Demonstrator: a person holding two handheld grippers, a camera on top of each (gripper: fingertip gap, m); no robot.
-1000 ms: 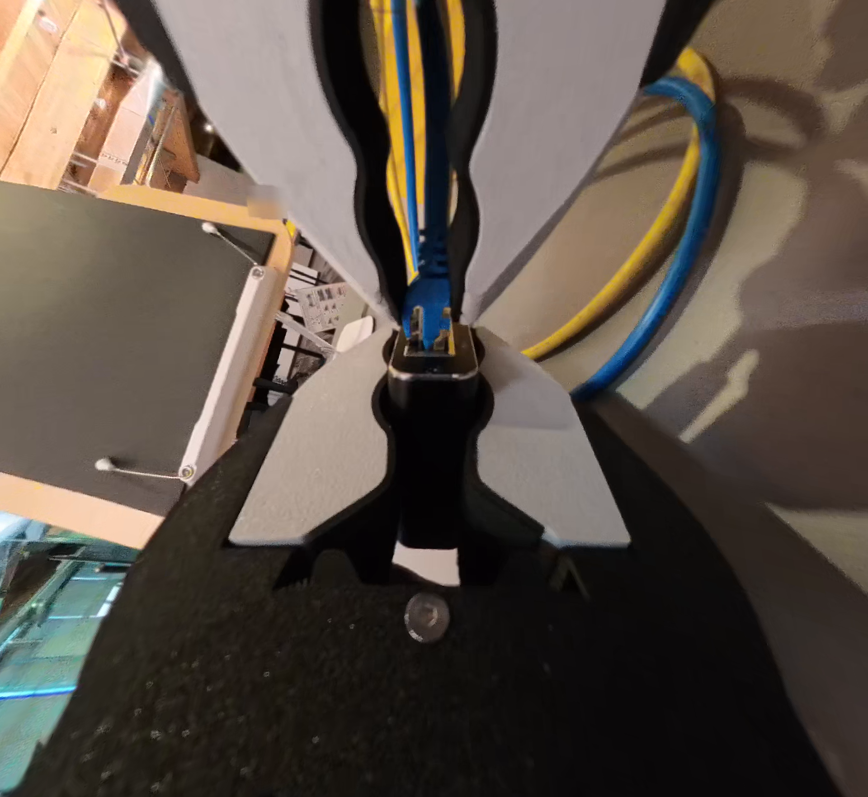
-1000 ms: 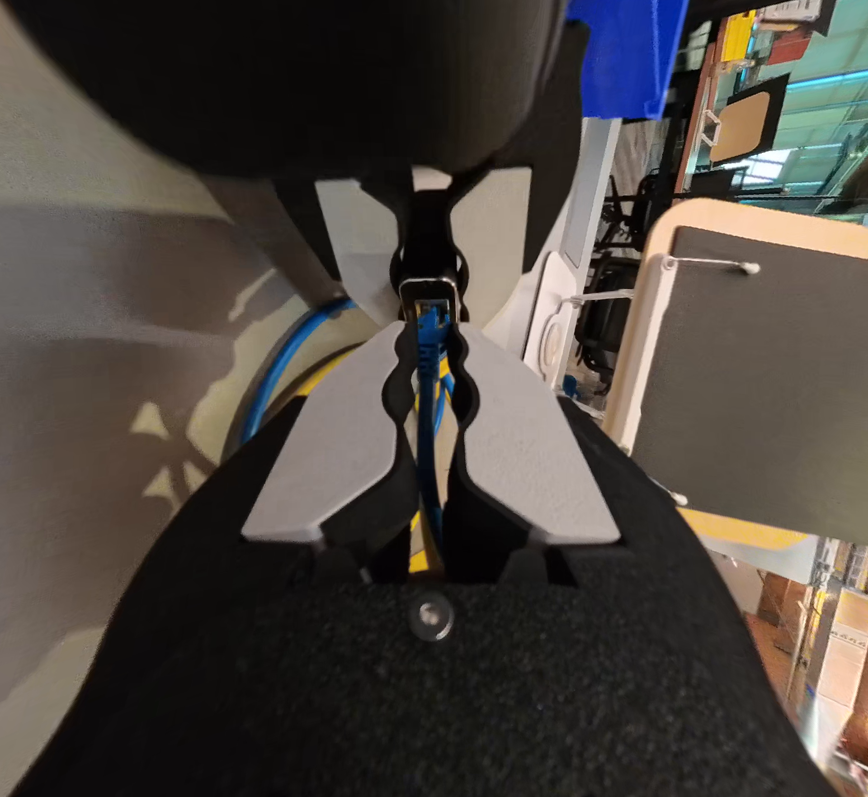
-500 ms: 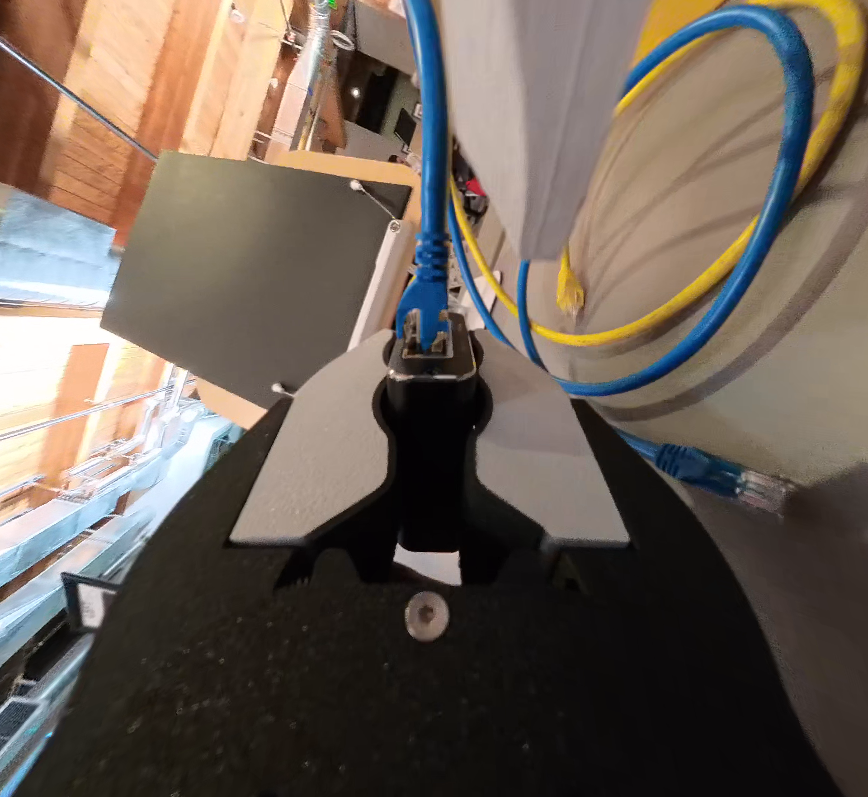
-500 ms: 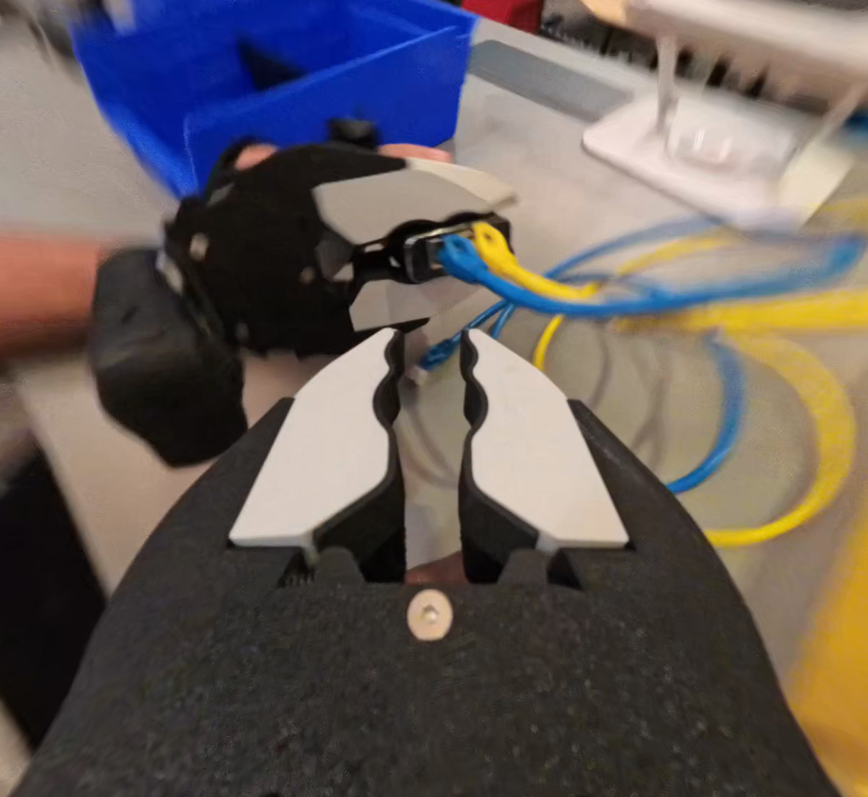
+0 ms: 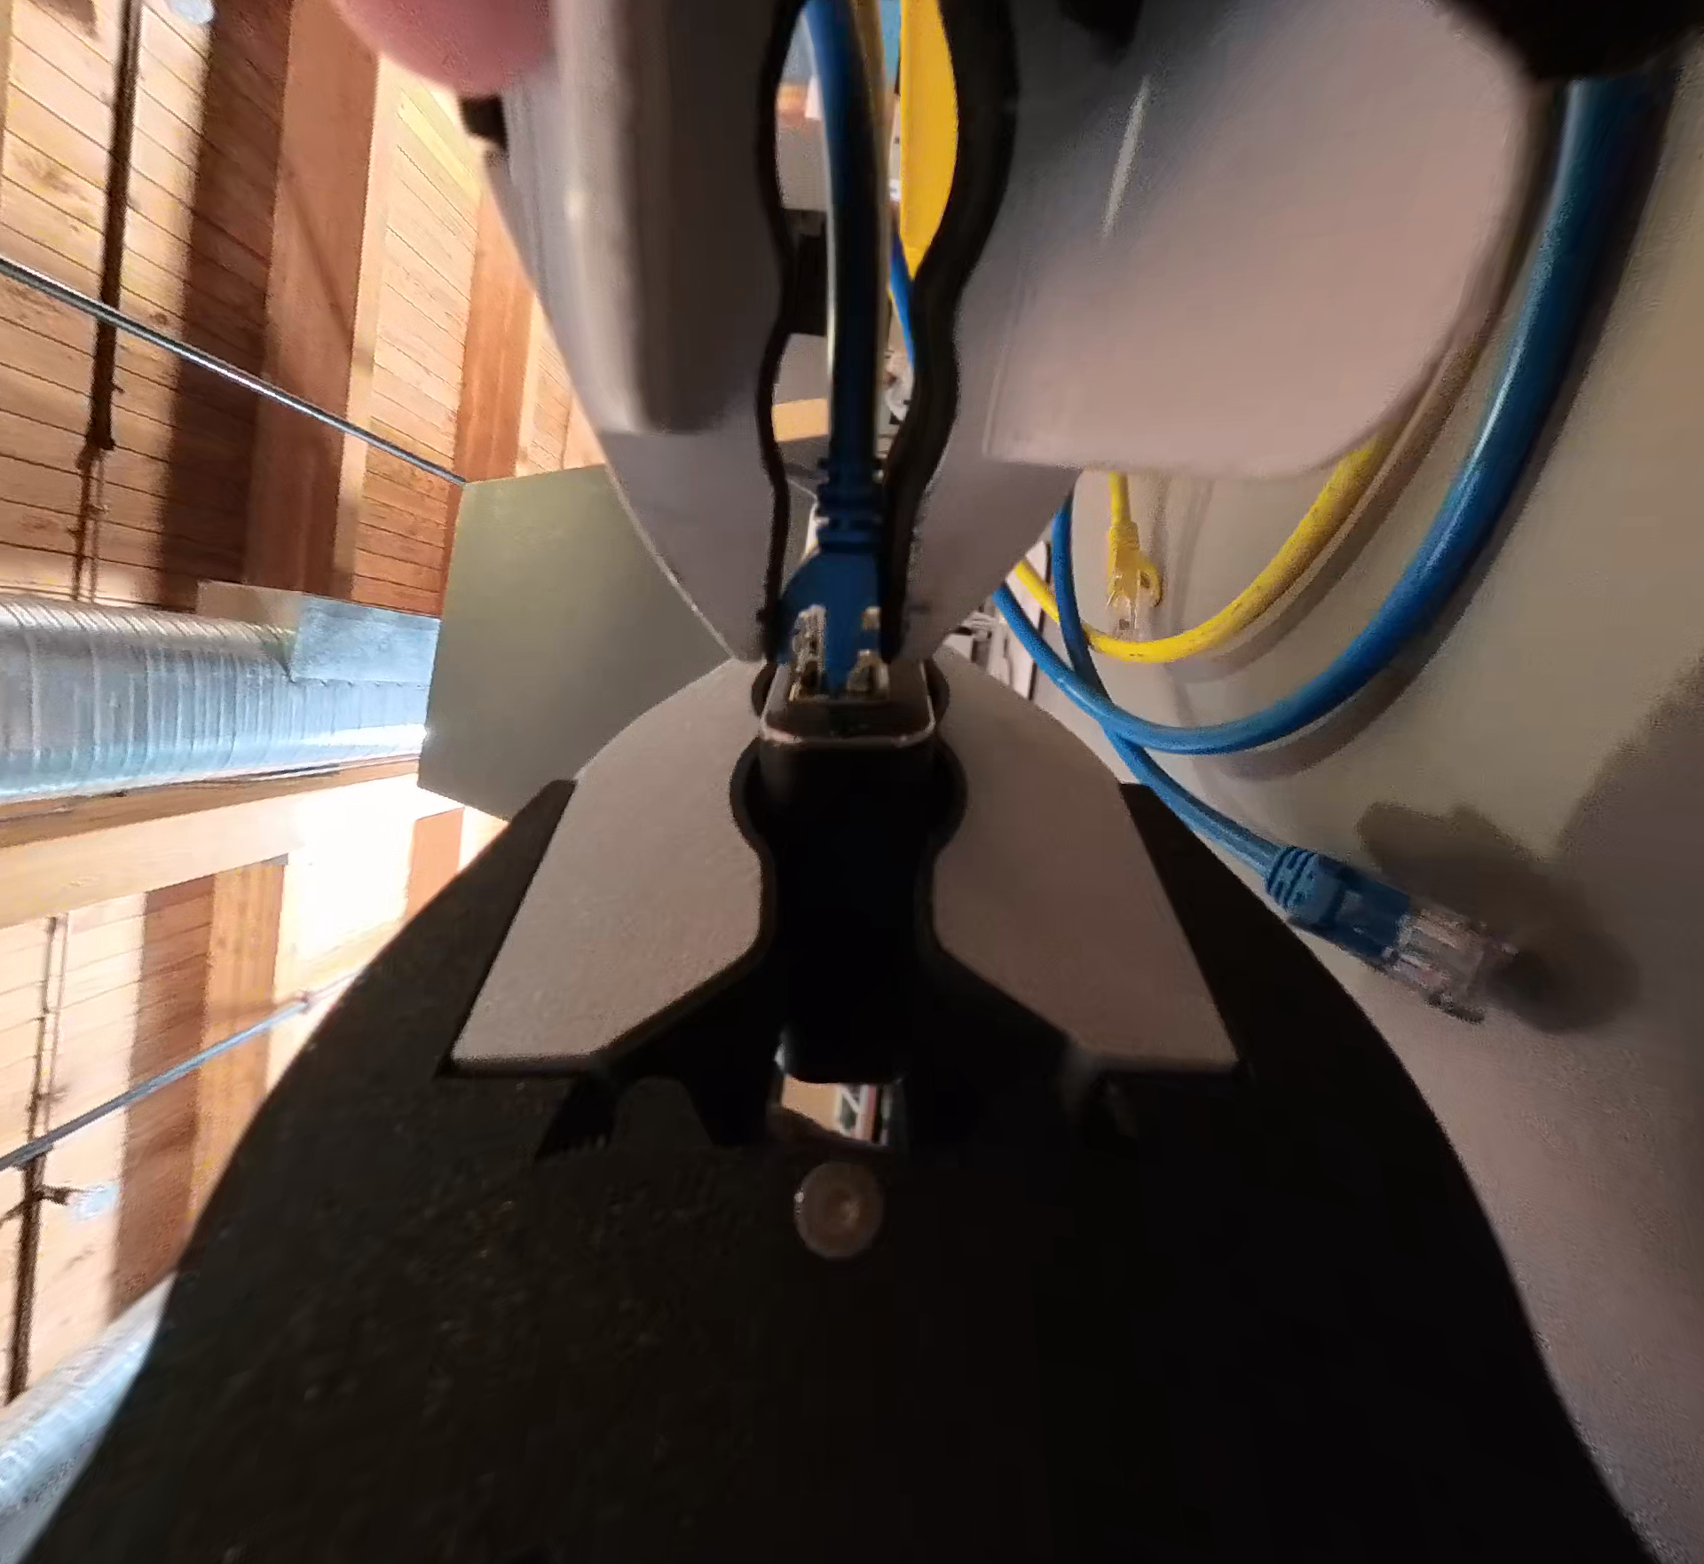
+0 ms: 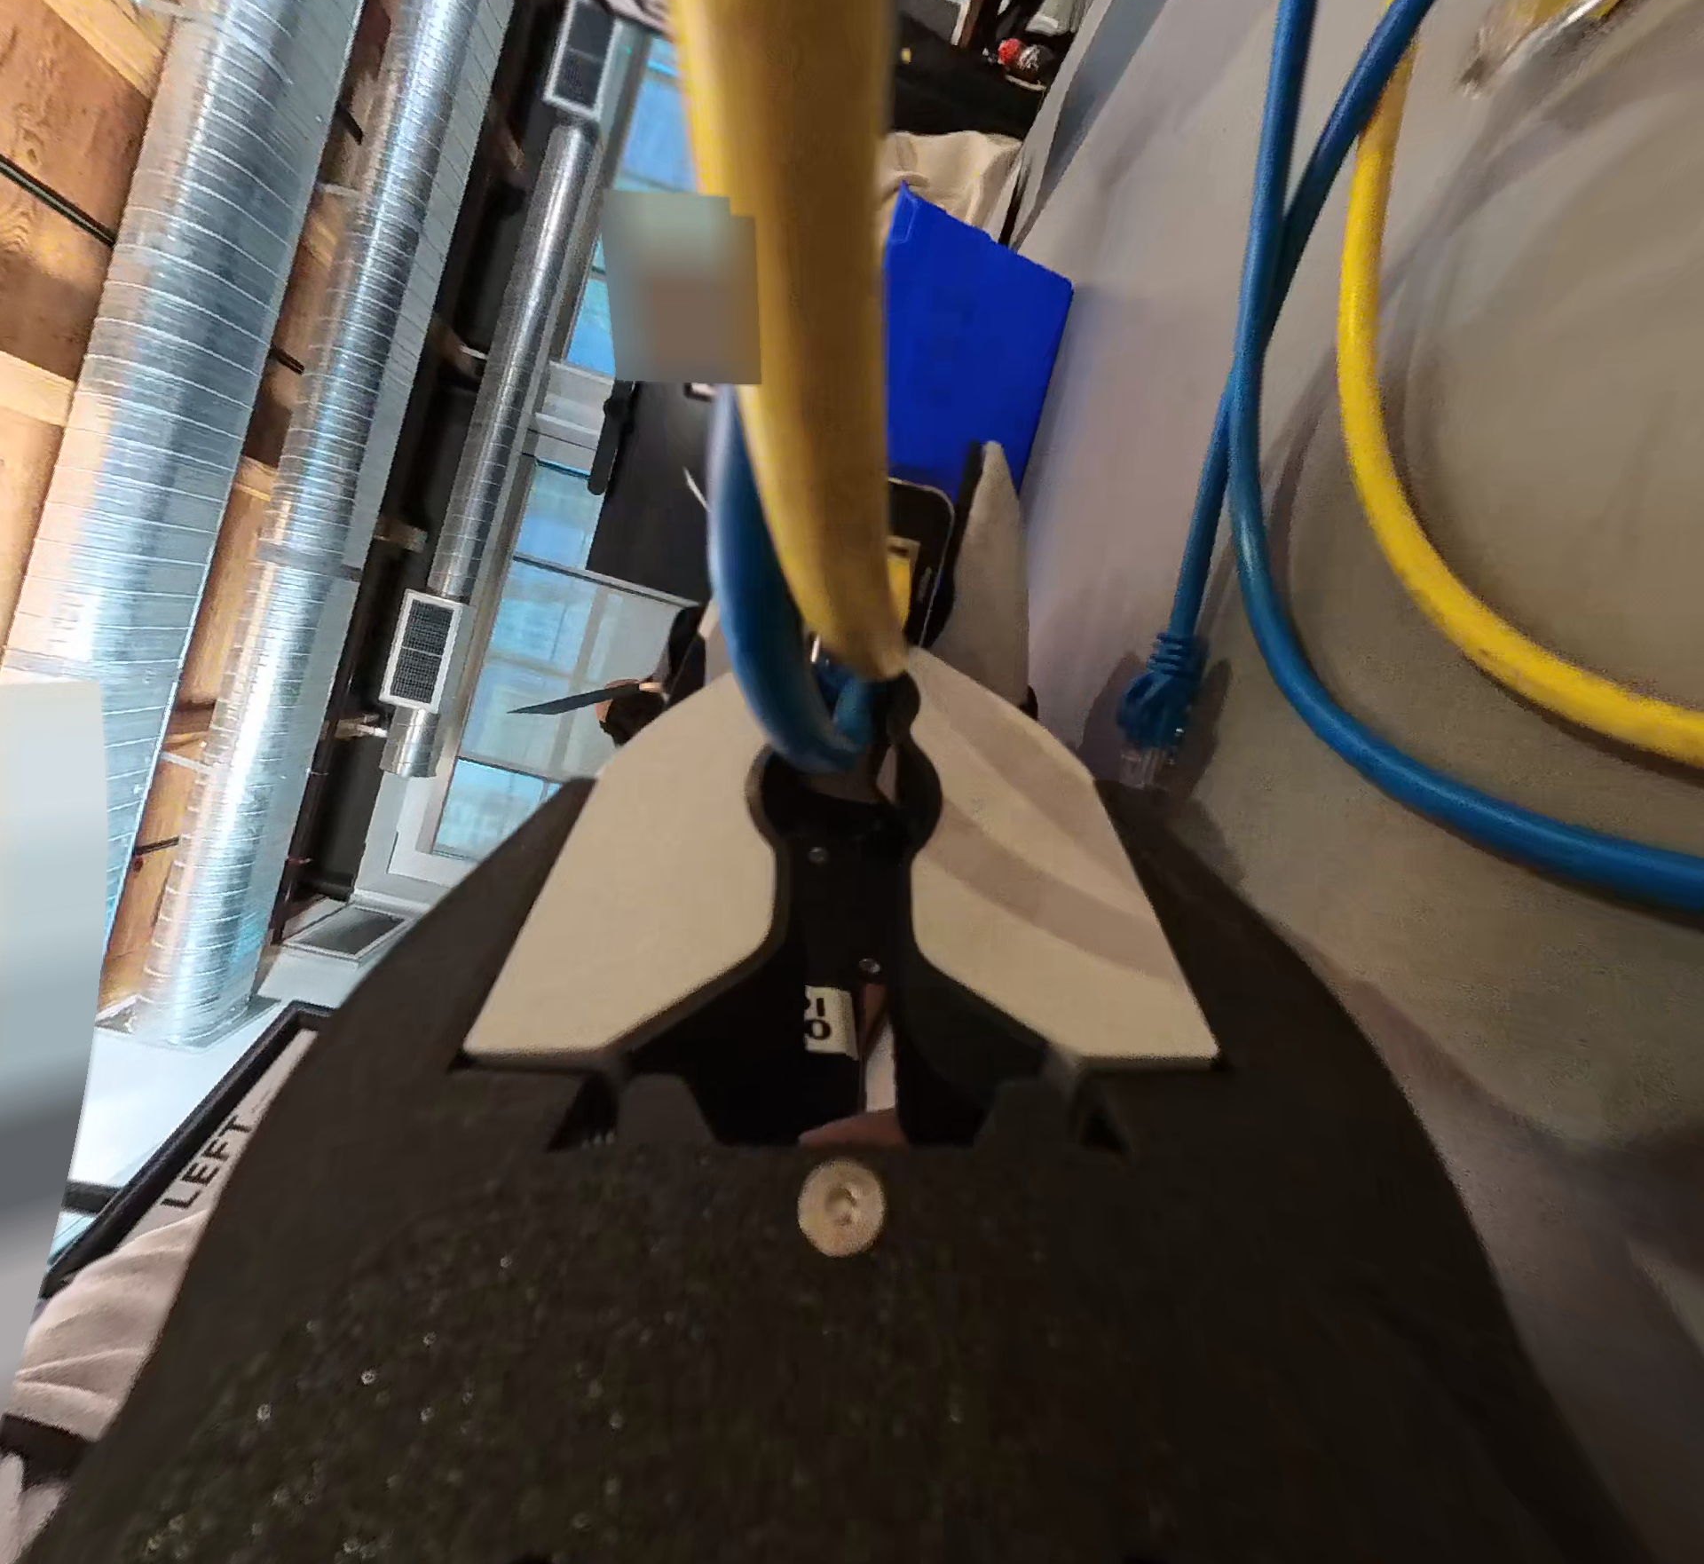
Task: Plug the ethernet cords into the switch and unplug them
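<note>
Between the left hand-held gripper (image 5: 844, 680) fingers sits the black switch (image 5: 844, 791), clamped. Right hand-held gripper (image 5: 830, 634) pinches the blue cord's plug (image 5: 834, 597) at its port. Spare blue plug (image 5: 1374, 920) lies loose on the surface (image 5: 1567, 690), beside the yellow cord (image 5: 1245, 616).

This looks like an industrial loft or workshop space. Ribbed silver metal ventilation ducts (image 6: 230, 431) run along a ceiling of warm brown timber planks (image 5: 83, 247), with thin steel rods (image 5: 240, 385) strung across. A grey work table (image 6: 1521, 505) carries a blue plastic storage bin (image 6: 968, 376) beside large paned windows (image 6: 544, 616).
</note>
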